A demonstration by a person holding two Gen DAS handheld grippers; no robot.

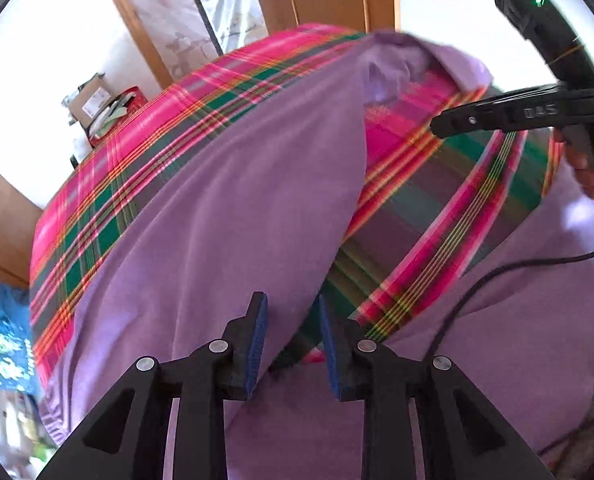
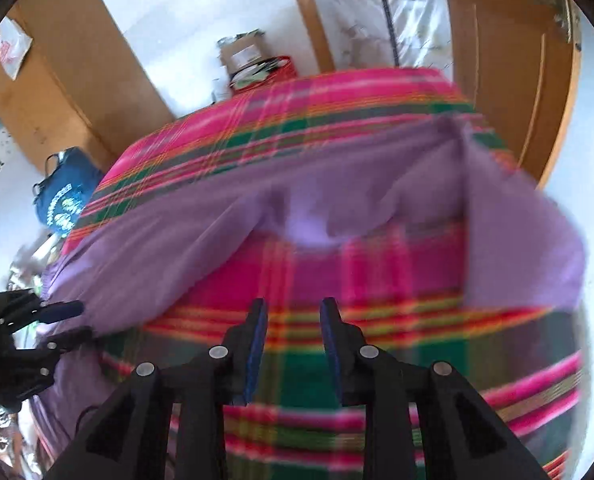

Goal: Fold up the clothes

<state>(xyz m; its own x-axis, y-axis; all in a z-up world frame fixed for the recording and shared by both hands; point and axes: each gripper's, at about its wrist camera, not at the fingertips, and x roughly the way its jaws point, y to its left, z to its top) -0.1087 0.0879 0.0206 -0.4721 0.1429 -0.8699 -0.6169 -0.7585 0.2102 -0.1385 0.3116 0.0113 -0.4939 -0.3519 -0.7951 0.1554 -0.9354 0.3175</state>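
The lilac garment [image 1: 225, 216] lies spread over the plaid cloth [image 1: 109, 184], one part doubled over and running from just ahead of our left gripper [image 1: 291, 344] away to the far edge. In the left wrist view the jaws stand apart with the folded edge between the pads, nothing pinched. The right gripper [image 1: 457, 122] hovers ahead and to the right, and from this side we cannot tell its opening. We judge a fold is under way: close squarely on the edge and keep it taut.

From the right wrist view, the right gripper [image 2: 291, 340] is parted over bare plaid, holding nothing; the garment lies beyond it, and the left gripper [image 2: 63, 322] sits at its near-left hem.
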